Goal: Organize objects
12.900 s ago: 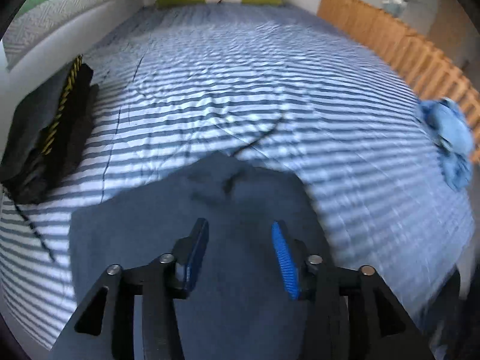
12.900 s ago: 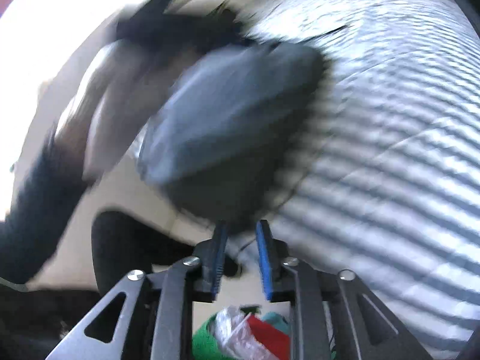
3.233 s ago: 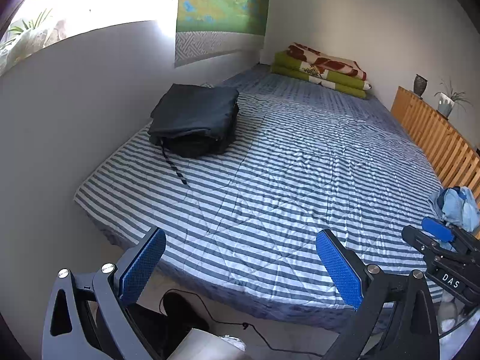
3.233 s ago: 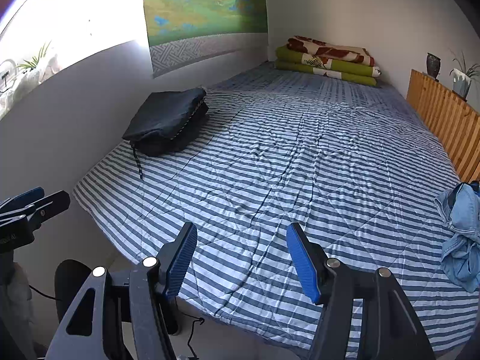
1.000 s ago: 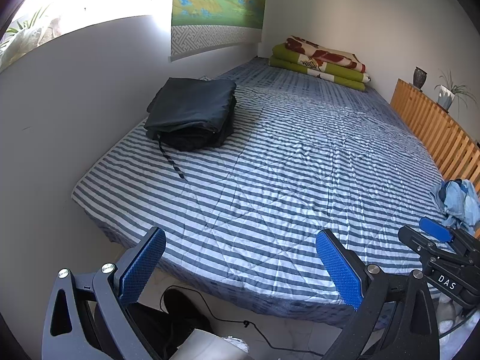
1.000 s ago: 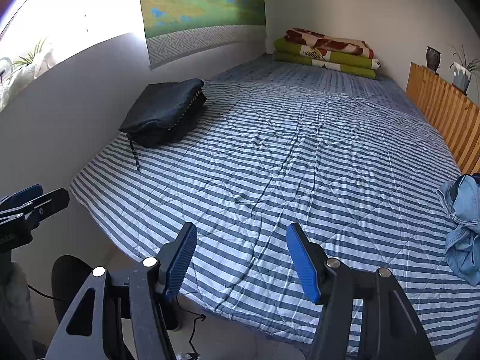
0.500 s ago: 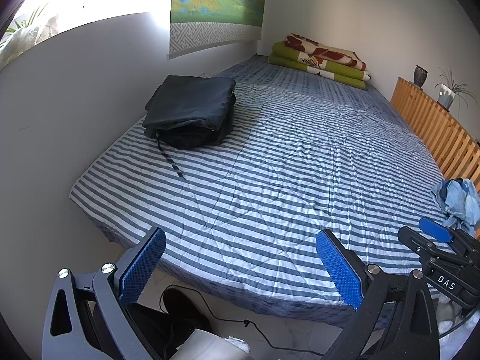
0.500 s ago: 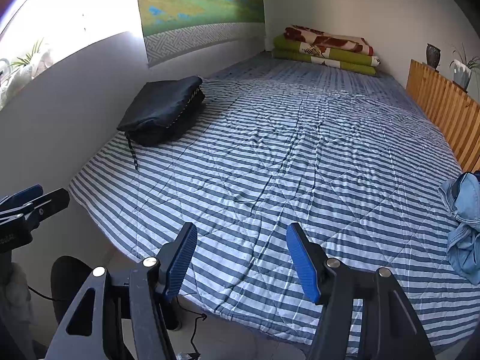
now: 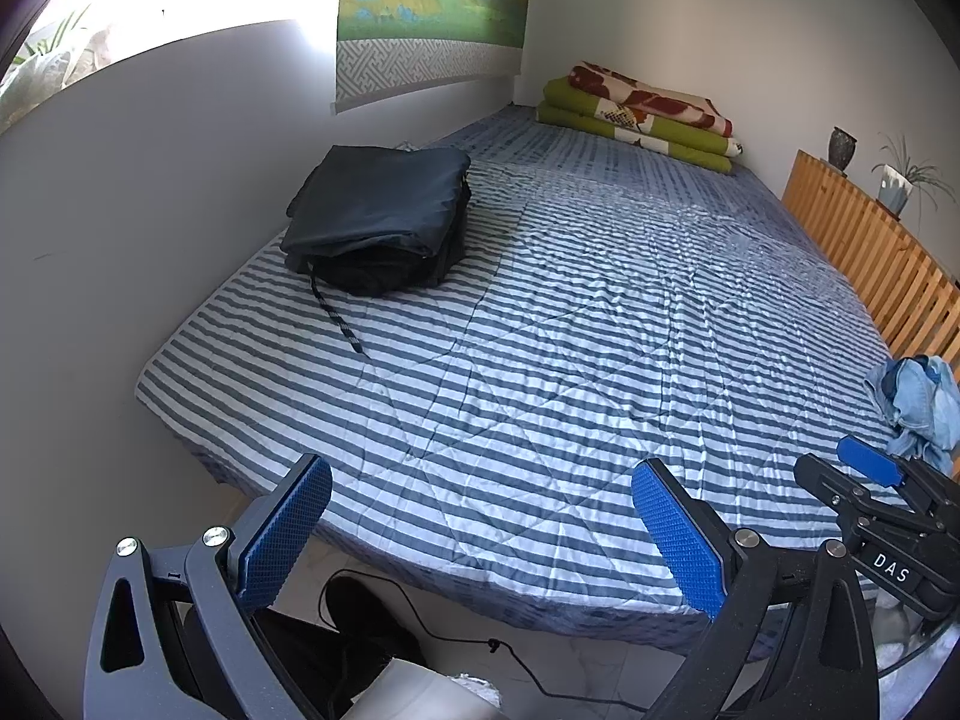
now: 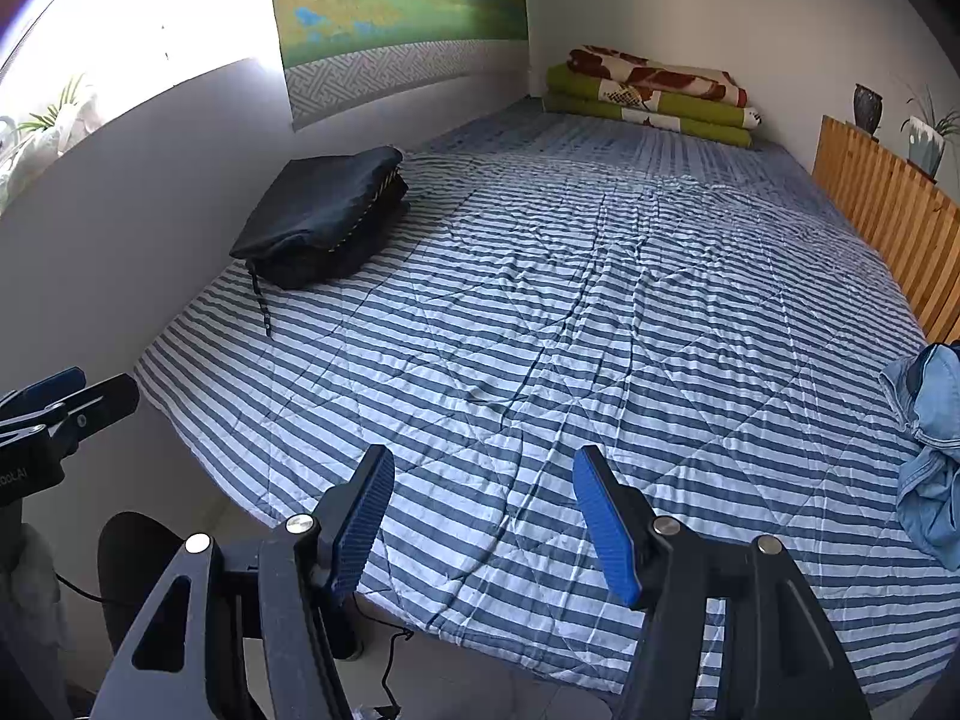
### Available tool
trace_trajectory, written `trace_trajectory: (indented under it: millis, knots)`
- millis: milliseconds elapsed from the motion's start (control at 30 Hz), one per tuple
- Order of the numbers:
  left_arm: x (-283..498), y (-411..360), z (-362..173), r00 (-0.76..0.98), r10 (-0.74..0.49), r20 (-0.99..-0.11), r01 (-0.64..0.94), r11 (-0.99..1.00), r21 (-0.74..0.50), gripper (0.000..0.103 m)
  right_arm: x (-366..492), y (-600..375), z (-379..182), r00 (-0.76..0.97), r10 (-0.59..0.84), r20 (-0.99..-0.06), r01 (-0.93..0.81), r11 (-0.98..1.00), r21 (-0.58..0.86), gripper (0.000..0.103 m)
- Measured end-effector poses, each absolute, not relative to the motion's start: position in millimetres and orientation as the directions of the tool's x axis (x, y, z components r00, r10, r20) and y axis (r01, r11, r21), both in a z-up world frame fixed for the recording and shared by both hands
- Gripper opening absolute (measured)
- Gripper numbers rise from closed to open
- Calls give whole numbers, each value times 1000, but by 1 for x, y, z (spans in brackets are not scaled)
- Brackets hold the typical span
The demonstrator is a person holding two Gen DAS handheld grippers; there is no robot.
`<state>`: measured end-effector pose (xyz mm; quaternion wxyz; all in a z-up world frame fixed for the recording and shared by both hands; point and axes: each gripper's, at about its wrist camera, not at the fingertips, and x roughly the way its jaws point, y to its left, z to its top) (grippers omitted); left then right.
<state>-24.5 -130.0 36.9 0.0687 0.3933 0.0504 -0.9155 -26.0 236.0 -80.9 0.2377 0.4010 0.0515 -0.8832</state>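
Nearest, left gripper [image 9: 480, 531] fingers spread wide, holding nothing; right gripper [image 10: 483, 516] fingers parted, also empty. "DAS" reads in white on the right gripper's body in the left wrist view. Both hang off the bed's [image 9: 540, 360] foot. Blue clothes [image 10: 930, 450] crumpled at its right edge; folded dark bundle [image 9: 378, 216] far left; blankets [image 9: 642, 114] stacked at the head.

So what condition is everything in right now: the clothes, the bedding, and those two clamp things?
Dark clothes: folded, stacked by the wall, cord trailing.
Blue garment: crumpled, unfolded, at the bed's edge.
Blankets: folded, stacked at the far end.
Striped cover: spread flat, lightly wrinkled.
Left gripper: open, empty.
Right gripper: open, empty.
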Motion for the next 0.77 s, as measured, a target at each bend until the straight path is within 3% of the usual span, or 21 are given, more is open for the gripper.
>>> trace_trajectory:
  millis: [767]
  knots:
    - [-92,-114,1,-667,-56,-743,104,-994,-19,102,-57,248,-108,-546,-316,-776,368,-922,116,58]
